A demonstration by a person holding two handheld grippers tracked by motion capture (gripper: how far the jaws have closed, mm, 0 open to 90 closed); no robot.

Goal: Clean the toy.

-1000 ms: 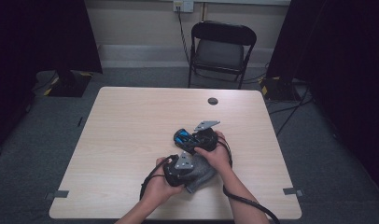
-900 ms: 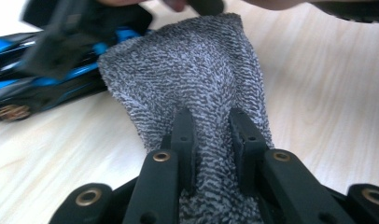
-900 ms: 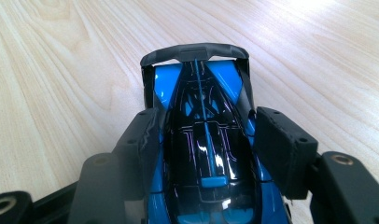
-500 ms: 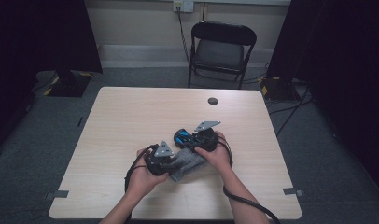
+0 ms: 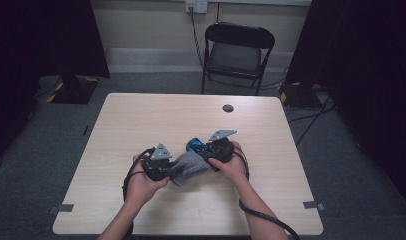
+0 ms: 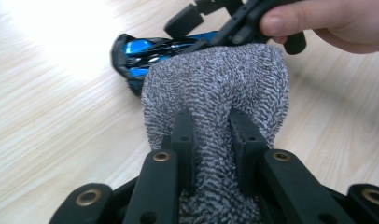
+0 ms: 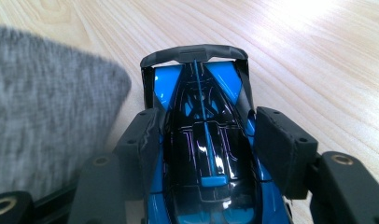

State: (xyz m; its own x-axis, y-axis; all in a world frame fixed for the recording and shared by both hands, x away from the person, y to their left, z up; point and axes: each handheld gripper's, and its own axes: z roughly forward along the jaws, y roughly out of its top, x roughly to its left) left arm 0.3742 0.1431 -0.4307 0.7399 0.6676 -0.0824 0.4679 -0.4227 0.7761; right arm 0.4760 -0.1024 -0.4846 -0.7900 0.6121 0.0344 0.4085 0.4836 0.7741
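Observation:
A blue and black toy car [image 7: 204,154] sits between the jaws of my right gripper [image 7: 211,119], which is shut on its sides. In the high view the car [image 5: 194,145] lies low on the table [image 5: 141,120], just left of my right gripper [image 5: 202,148]. A grey knitted cloth [image 6: 215,88] stretches from the car [image 6: 140,50] to my left gripper [image 6: 211,119], whose jaws pinch its near end. From above, the cloth [image 5: 190,165] spans the gap between my left gripper [image 5: 170,169] and the right one. The cloth [image 7: 47,102] lies beside the car's left flank.
A small round black object [image 5: 228,108] lies near the table's far edge. A black folding chair [image 5: 238,50] stands beyond the table. Cables trail from both grippers toward the near edge. The person's hand [image 6: 327,25] on the right gripper is close ahead of the left one.
My left gripper has moved left and slightly up, drawing the grey cloth out to the left. The right gripper and the car have stayed in place.

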